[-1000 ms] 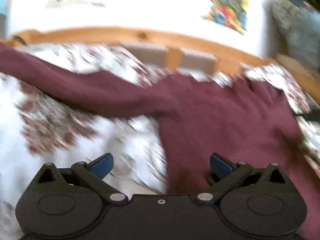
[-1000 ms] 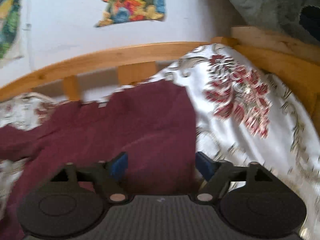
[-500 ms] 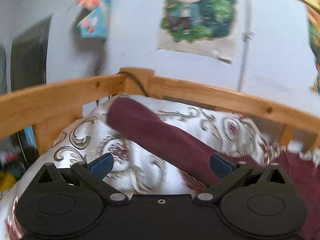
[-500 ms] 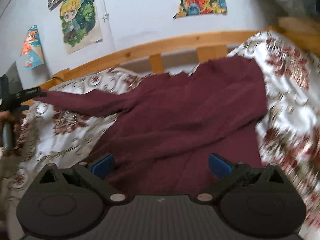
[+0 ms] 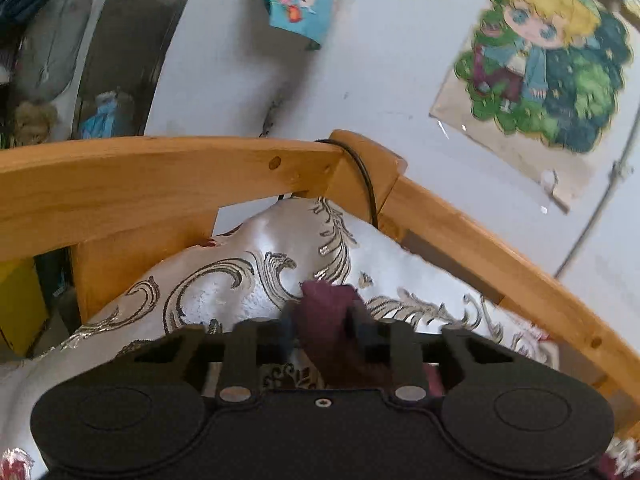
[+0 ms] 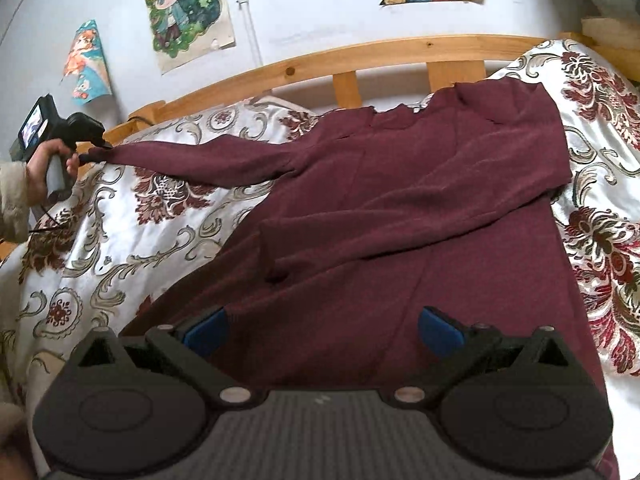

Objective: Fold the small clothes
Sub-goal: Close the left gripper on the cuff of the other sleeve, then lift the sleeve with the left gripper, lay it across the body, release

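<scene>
A maroon long-sleeved sweater lies spread on the floral bedspread. One sleeve is folded across its body; the other sleeve stretches out to the left. My left gripper is at that sleeve's end, its jaws closing with the cuff pinched between them, near the bed's corner. In its own view the left gripper shows the maroon cuff sticking out past the fingers. My right gripper stands open just above the sweater's lower part, nothing between its pads.
A wooden bed rail runs along the wall behind the sweater and meets a side rail at the corner, where a black cable hangs over. Posters hang on the wall. A person's hand holds the left gripper.
The left gripper swung left along the sleeve to its cuff, rose toward the bed corner and closed on it. The right gripper pulled back from the sweater's right edge and opened wider.
</scene>
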`<state>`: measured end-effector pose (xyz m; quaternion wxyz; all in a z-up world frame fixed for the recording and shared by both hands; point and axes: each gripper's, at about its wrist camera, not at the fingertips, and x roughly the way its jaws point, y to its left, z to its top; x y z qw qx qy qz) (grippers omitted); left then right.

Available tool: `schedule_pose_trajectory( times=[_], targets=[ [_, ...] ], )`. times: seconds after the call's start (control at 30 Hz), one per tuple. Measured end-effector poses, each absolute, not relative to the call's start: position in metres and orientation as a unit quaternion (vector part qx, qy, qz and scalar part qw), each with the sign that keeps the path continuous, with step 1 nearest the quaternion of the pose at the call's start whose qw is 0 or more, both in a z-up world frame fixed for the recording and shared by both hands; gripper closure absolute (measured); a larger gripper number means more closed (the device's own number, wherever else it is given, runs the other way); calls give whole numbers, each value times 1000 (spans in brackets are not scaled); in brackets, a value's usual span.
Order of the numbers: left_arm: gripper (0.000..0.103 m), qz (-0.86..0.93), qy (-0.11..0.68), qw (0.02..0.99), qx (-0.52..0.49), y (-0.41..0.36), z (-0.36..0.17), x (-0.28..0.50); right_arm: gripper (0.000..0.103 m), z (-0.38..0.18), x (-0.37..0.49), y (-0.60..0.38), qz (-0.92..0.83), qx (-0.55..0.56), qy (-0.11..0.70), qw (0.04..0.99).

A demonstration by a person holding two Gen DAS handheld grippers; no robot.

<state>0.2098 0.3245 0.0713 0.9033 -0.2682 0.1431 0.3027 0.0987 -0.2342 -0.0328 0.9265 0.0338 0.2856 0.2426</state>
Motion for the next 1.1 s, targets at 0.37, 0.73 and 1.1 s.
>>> schedule_pose_trajectory(
  times=[0.37,0.73,1.1],
  targets=[
    [96,249,81,949,-177,260,144,199,0,-32,95,-242,236,52,281,929],
    [96,77,48,995,-49,82,200,195,0,-26,84,-262,231,70,261,935],
    [96,-127,145,981,-30,-98,106,198,0,-25,67,-300,194,76,258,943]
  ],
)
